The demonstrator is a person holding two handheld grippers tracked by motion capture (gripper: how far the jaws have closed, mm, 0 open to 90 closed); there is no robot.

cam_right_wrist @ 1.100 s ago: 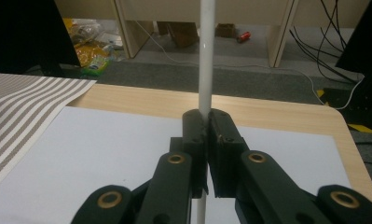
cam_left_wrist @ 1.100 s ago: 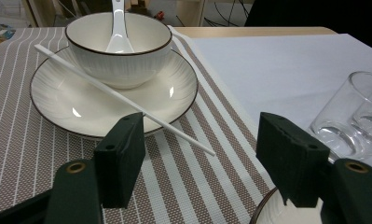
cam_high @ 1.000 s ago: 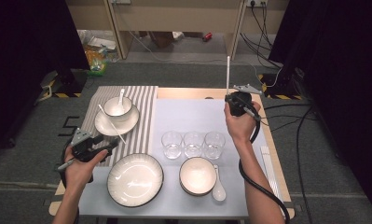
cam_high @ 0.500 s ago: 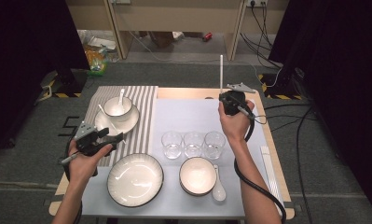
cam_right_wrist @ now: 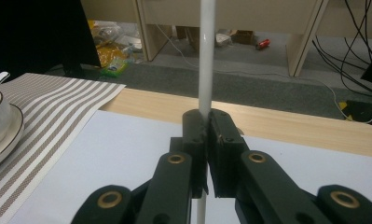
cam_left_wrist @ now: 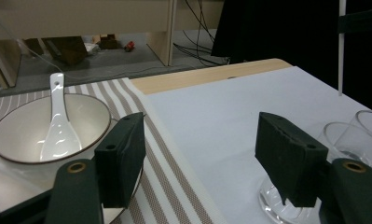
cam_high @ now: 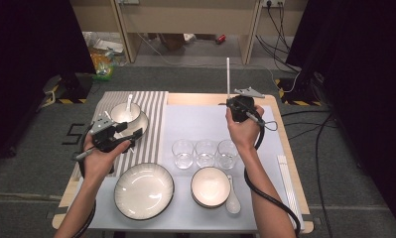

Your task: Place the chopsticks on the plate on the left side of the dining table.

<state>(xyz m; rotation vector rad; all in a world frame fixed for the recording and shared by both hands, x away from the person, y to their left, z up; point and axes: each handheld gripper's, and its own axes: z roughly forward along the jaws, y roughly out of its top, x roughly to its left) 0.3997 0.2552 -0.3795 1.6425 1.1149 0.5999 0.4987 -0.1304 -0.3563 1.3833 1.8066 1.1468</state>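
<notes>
Sitting nearest the person on the worktop, a large white plate with a dark rim lies in front and to the left of the row of three glasses, which serves as landmark. A white bowl rests just in front of the glasses, with a white soup spoon touching its right side. A pair of white chopsticks lies well to the right of the glasses, along the worktop's right edge.

Left of the glasses, the left gripper hovers over the striped cloth with its jaws wide apart and nothing between them; in the left gripper view the left gripper frames bare white mat, with the glasses beside its right-hand jaw.

Behind and to the right of the glasses, the right gripper is clamped narrowly on a single white chopstick, which stands upright above it. The right gripper view shows the right gripper pinching that chopstick between both pads.

Farther back and left of the glasses, a small bowl holding a white spoon sits on a saucer on the striped cloth.
</notes>
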